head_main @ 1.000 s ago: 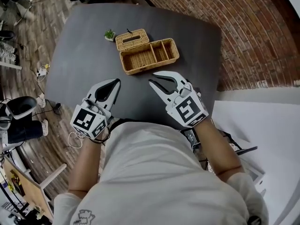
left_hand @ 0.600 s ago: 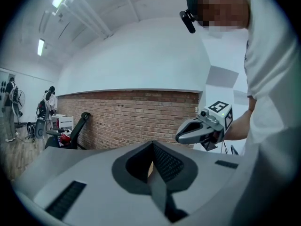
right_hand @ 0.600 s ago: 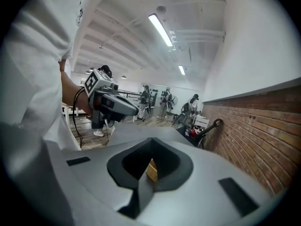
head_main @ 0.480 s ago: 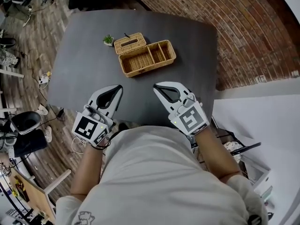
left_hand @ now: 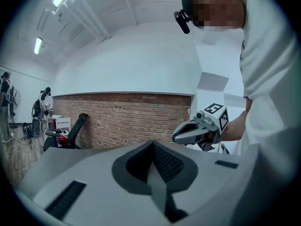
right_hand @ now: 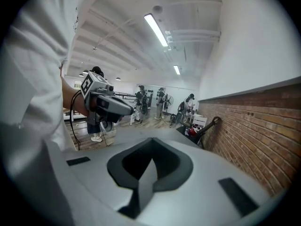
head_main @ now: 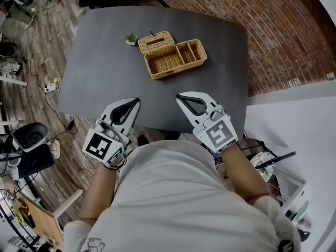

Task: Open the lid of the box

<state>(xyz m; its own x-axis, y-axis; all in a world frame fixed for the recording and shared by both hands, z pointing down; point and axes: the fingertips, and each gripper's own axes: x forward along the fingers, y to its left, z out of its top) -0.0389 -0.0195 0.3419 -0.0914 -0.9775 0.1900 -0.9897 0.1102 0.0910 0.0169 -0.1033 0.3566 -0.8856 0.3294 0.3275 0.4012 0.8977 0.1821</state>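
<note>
Jaws on the left gripper [head_main: 135,102] are pressing fully together, gripping nothing, and those on the right gripper [head_main: 181,97] are doing likewise. Both are hovering at the near edge of the dark grey table [head_main: 100,77], well apart from the wicker box [head_main: 176,61]. Plank flooring [head_main: 31,46] is running along the left. A small potted plant [head_main: 131,38] is standing just beside the box, whose woven lid [head_main: 156,41] is sitting flat on its far-left part. A brick wall [head_main: 283,30] is rising on the right.

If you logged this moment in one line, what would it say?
left tool: shut, empty | right tool: shut, empty | both: over near edge of table, well apart from wicker box
</note>
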